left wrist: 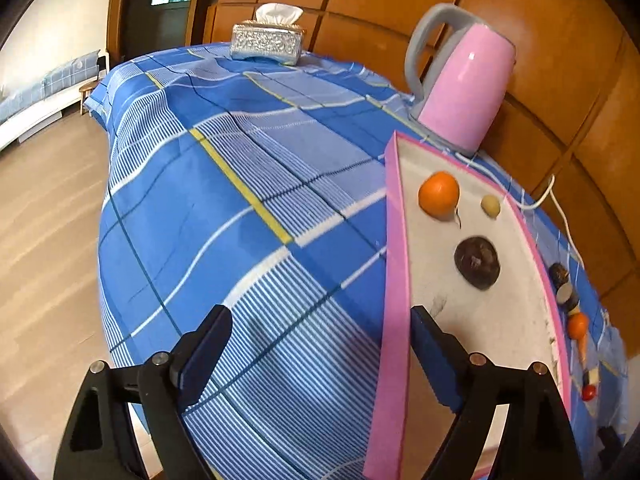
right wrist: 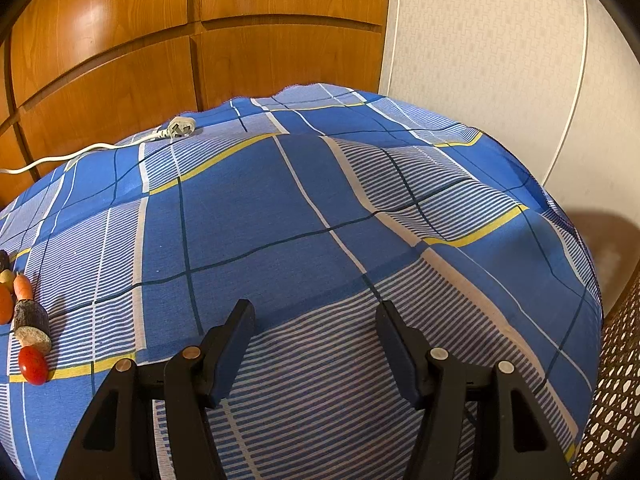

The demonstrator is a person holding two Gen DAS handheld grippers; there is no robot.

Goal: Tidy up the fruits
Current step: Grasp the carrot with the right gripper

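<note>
A pink-rimmed white tray [left wrist: 394, 264] lies on the blue checked tablecloth. In it sit an orange [left wrist: 439, 194], a small yellowish fruit [left wrist: 490, 205] and a dark purple round fruit [left wrist: 477, 263]. Beyond the tray's right rim lie several loose items, among them a dark cut piece [left wrist: 567, 295], an orange fruit [left wrist: 577, 326] and a red tomato [left wrist: 587, 392]. My left gripper [left wrist: 322, 334] is open and empty, its fingers straddling the tray's near left rim. My right gripper [right wrist: 316, 330] is open and empty over bare cloth. The tomato [right wrist: 33, 365], a cut piece [right wrist: 31, 326] and a carrot [right wrist: 23, 286] lie at its far left.
A pink kettle [left wrist: 464, 80] with a grey handle stands behind the tray, its white cord and plug [right wrist: 180, 127] trailing along the cloth. A silver tissue box [left wrist: 267, 42] stands at the far table edge. Wood panelling backs the table. A woven chair [right wrist: 616, 392] is at right.
</note>
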